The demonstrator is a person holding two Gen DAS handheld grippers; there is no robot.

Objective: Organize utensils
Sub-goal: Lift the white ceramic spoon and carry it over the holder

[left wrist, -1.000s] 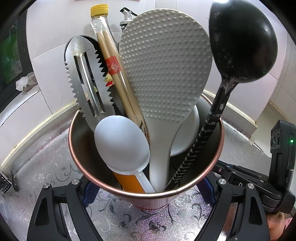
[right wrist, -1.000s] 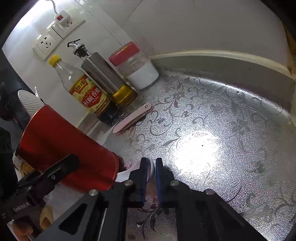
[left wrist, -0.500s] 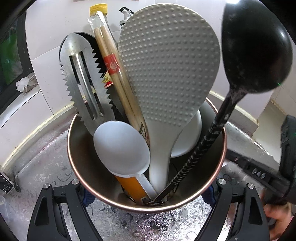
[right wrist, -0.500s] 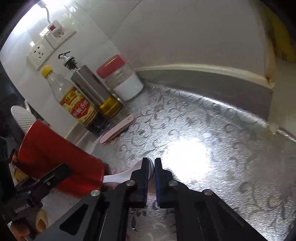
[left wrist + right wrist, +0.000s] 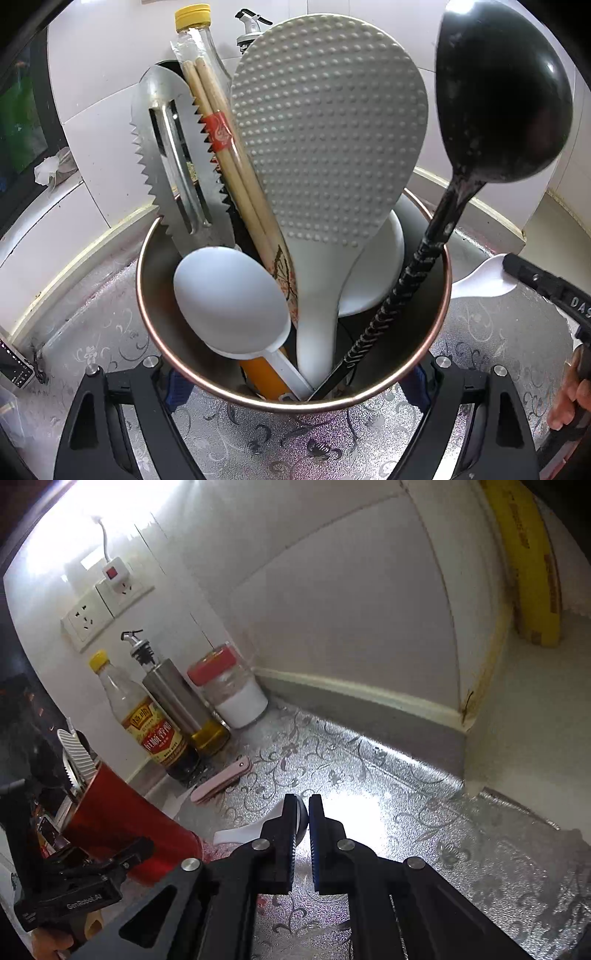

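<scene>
Right gripper [image 5: 303, 812] was nearly pressed together, pinching the white plastic spoon [image 5: 240, 834] at what looked like its bowl end, handle pointing toward the red metal utensil cup [image 5: 122, 823]. Left gripper [image 5: 295, 373] clamped that cup's sides; inside stood a dimpled white rice paddle [image 5: 328, 147] and black ladle [image 5: 498, 92].

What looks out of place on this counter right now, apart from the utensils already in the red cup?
One pink folding knife lies loose on the foil counter by the vinegar bottle, outside the red cup. The right gripper is shut on a white spoon.
</scene>
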